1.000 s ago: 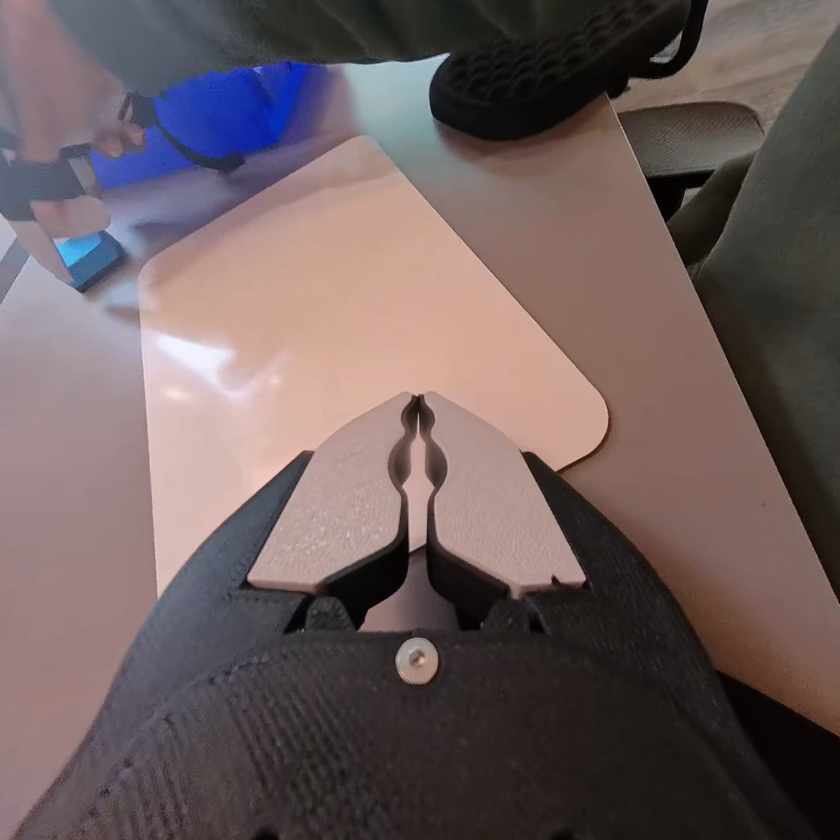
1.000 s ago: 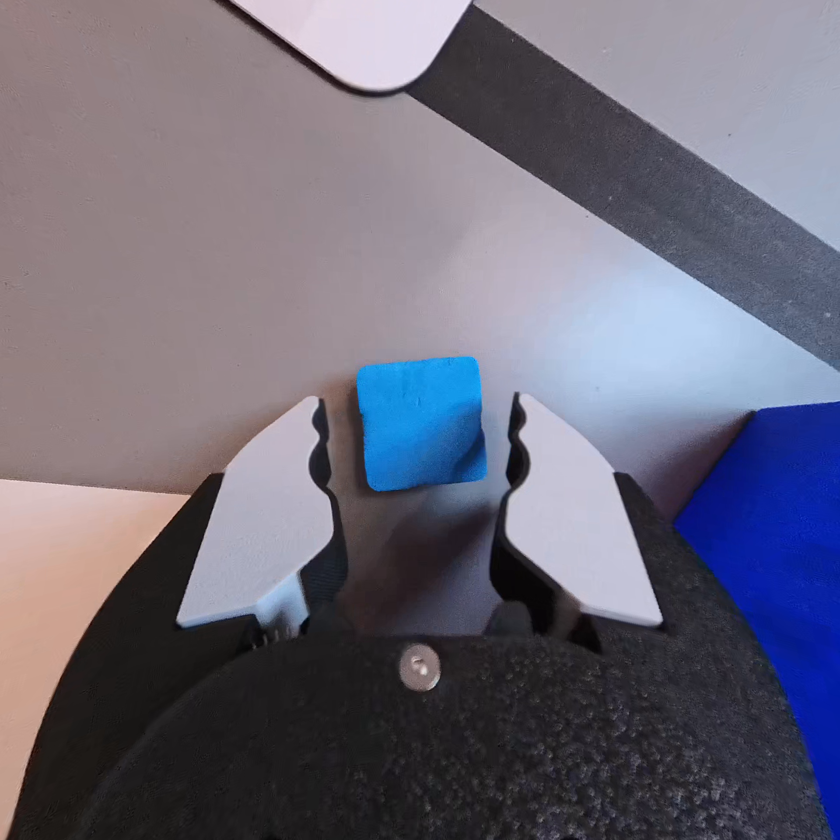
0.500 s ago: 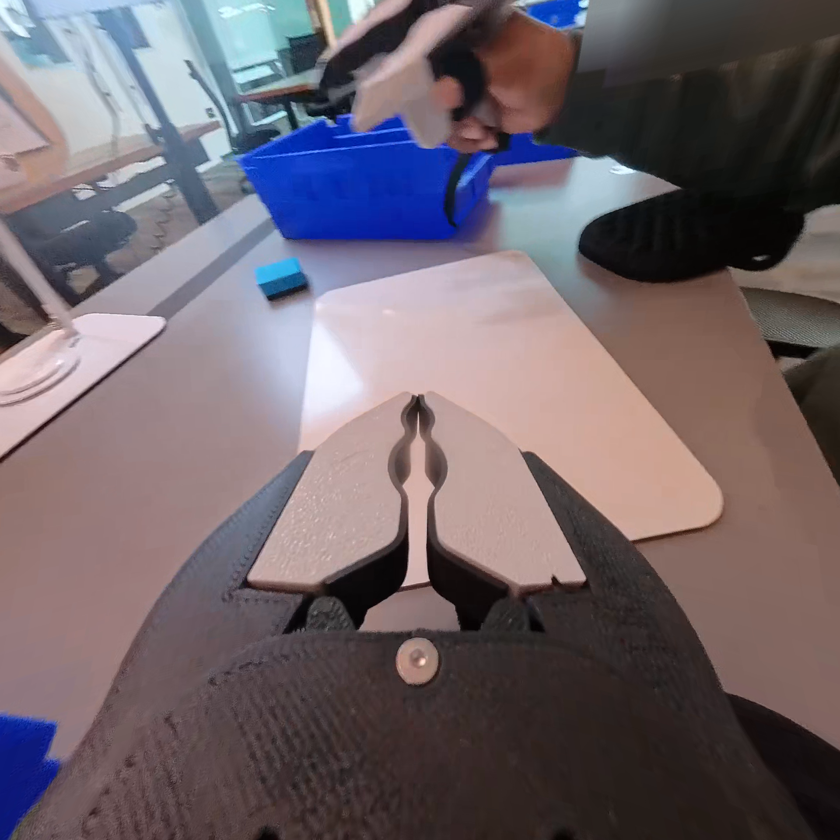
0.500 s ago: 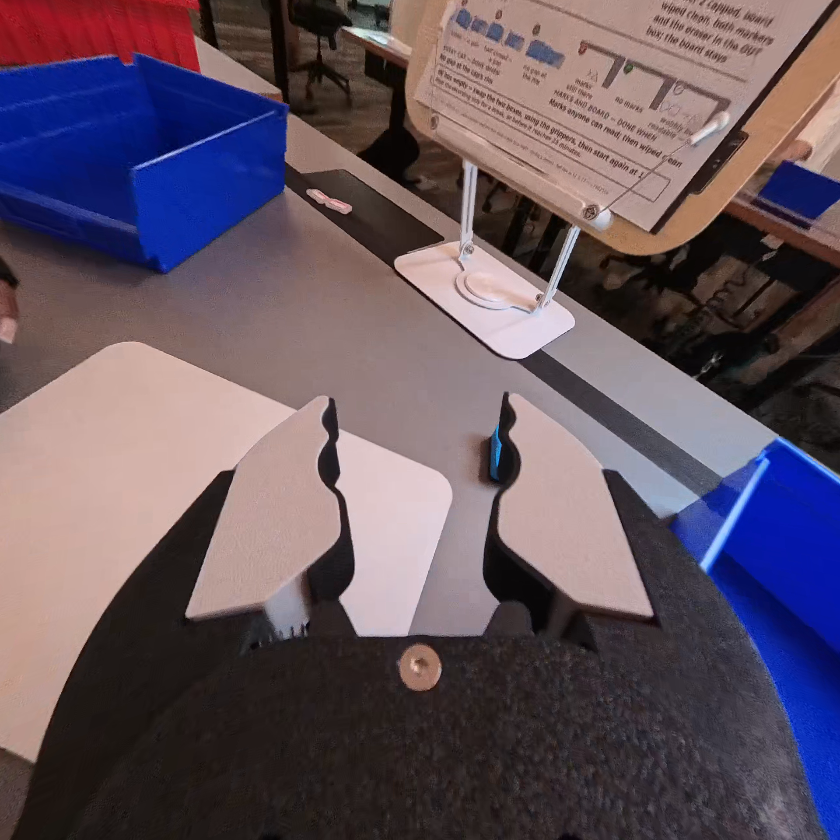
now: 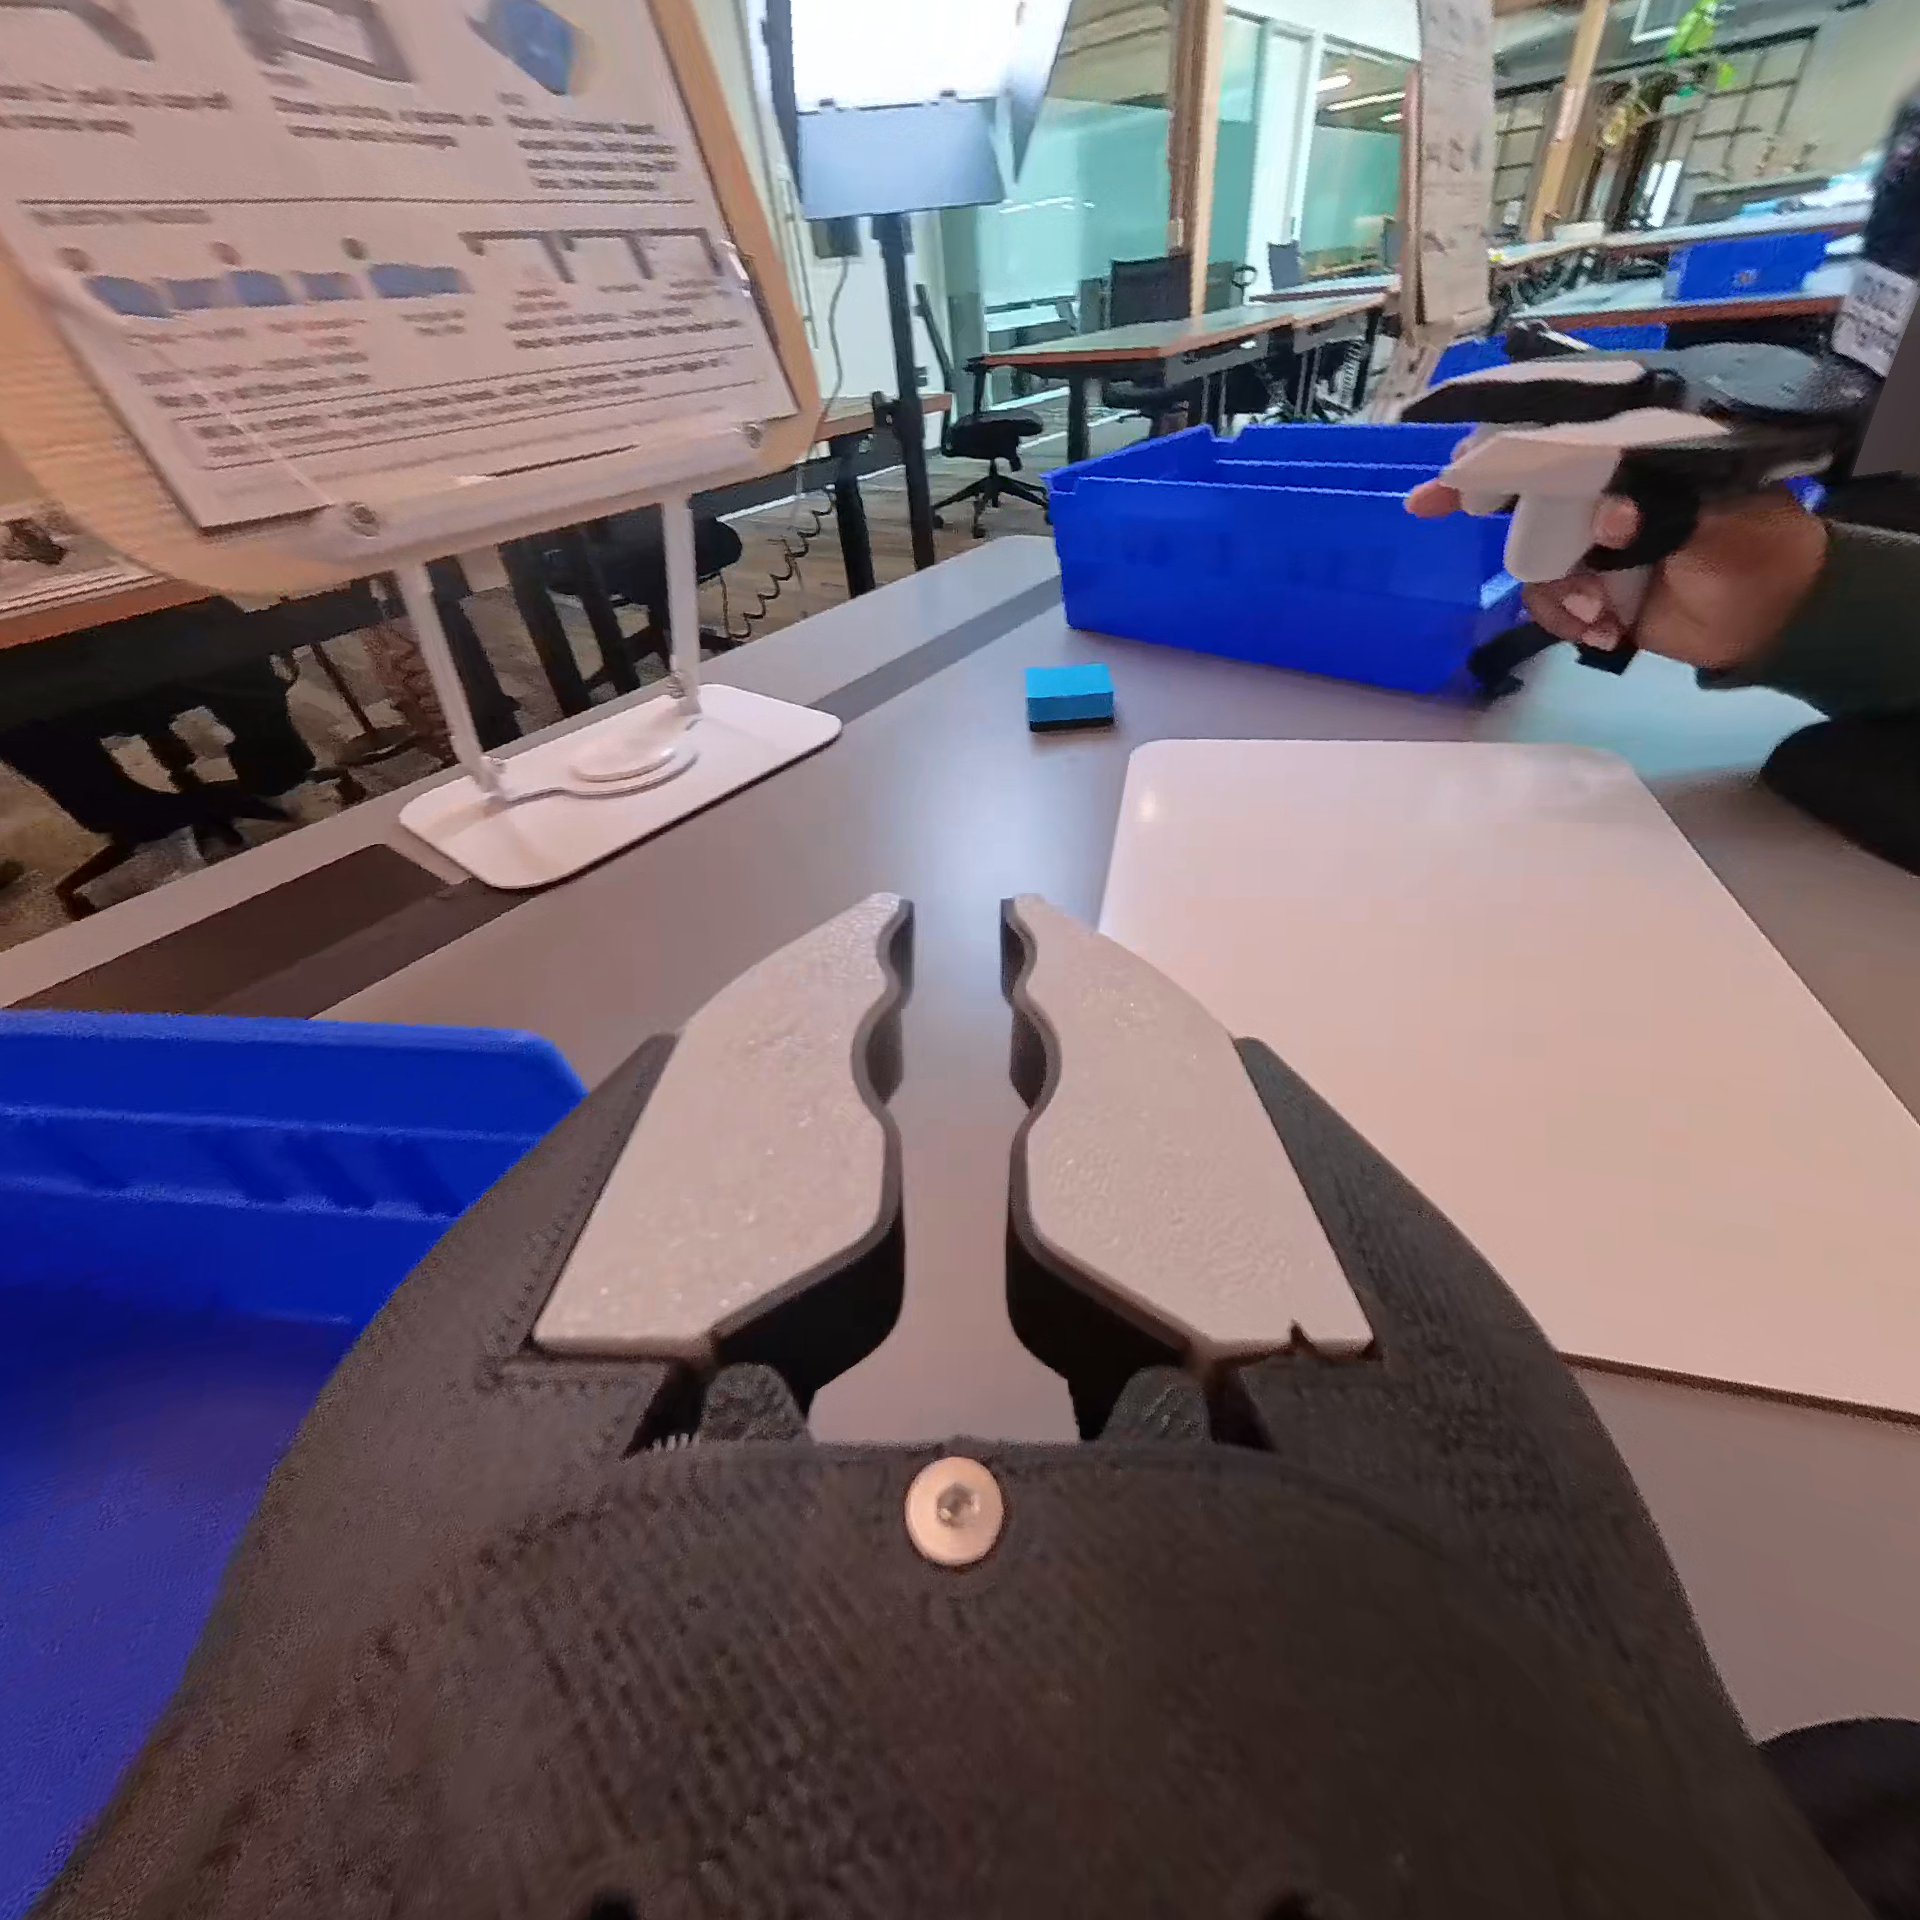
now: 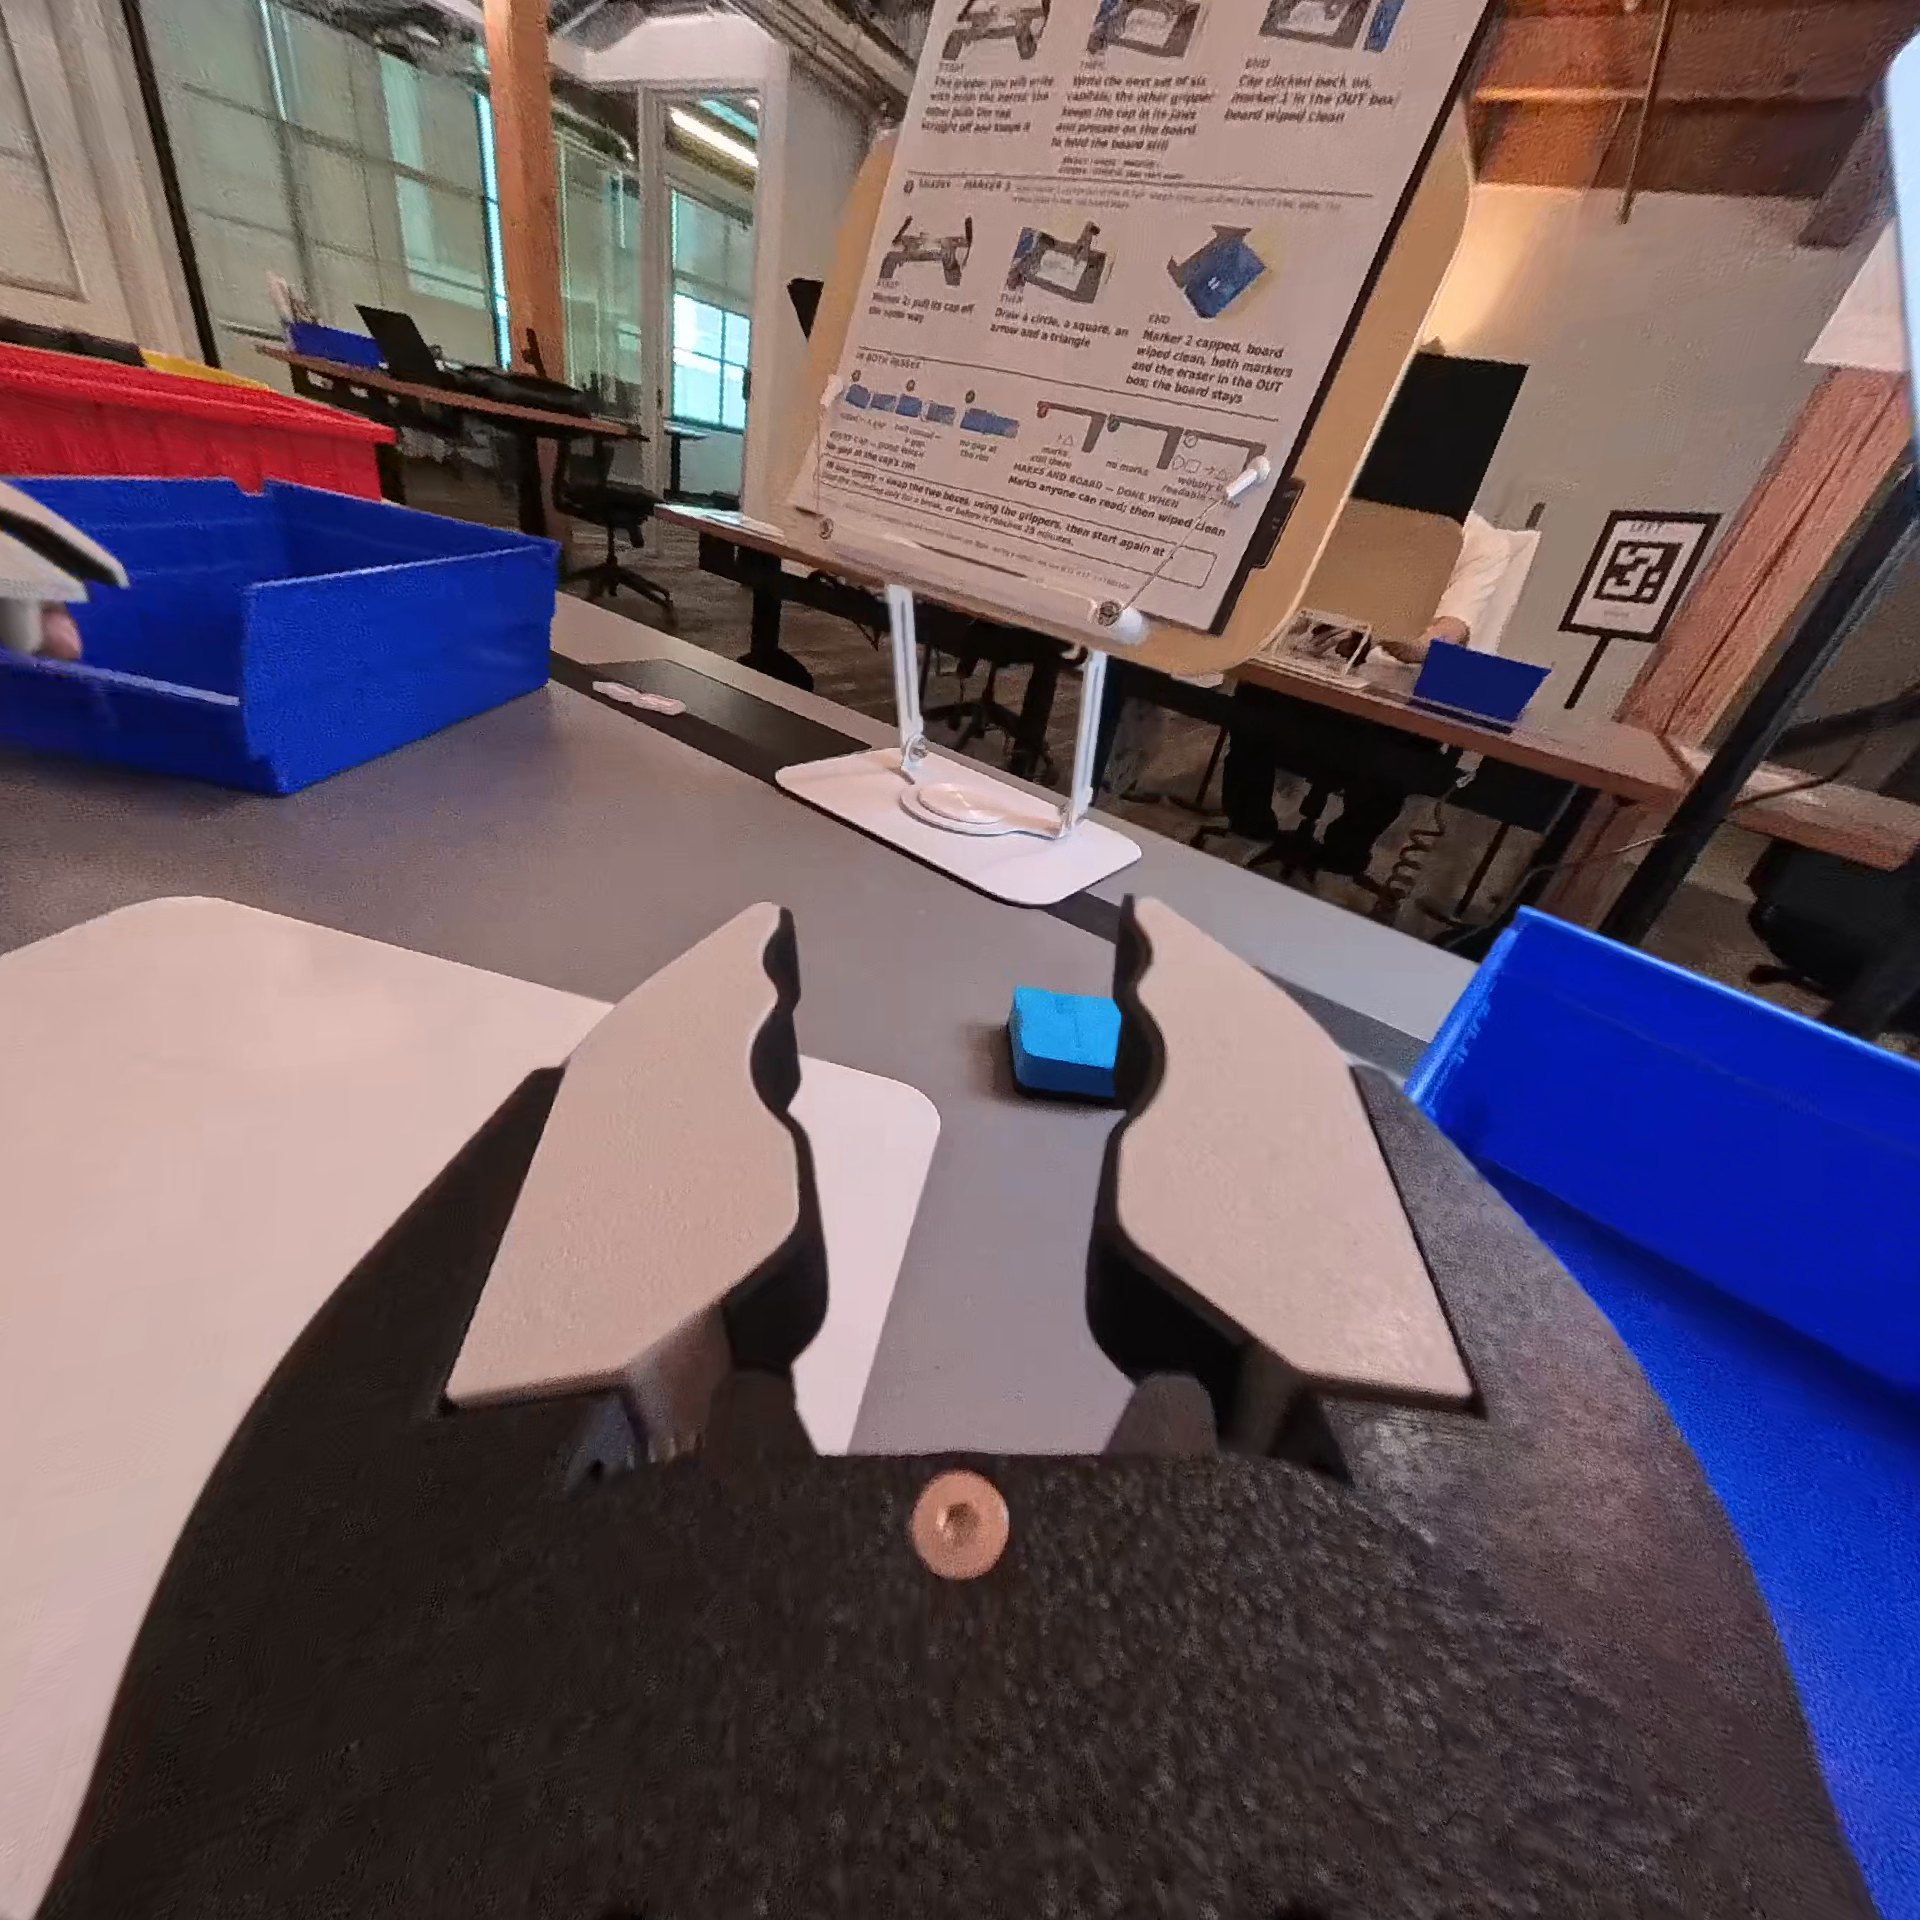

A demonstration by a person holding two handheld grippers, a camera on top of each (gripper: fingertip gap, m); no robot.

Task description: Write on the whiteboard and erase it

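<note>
Listing what we see: a printed instruction sheet point(image 6: 1122, 312) on a white stand point(image 6: 966, 821), and a black-and-white marker sign point(image 6: 1636, 577) behind. Whiteboard point(image 5: 1455, 1039) lies blank on the grey tabletop point(image 5: 831, 831); blue eraser point(image 6: 1065, 1042) rests just beyond its corner. Blue bins point(image 5: 1278, 540) flank both sides. Left tongs point(image 5: 956, 914) slightly parted, right tongs point(image 6: 951, 925) wide apart, both hold nothing.
</note>
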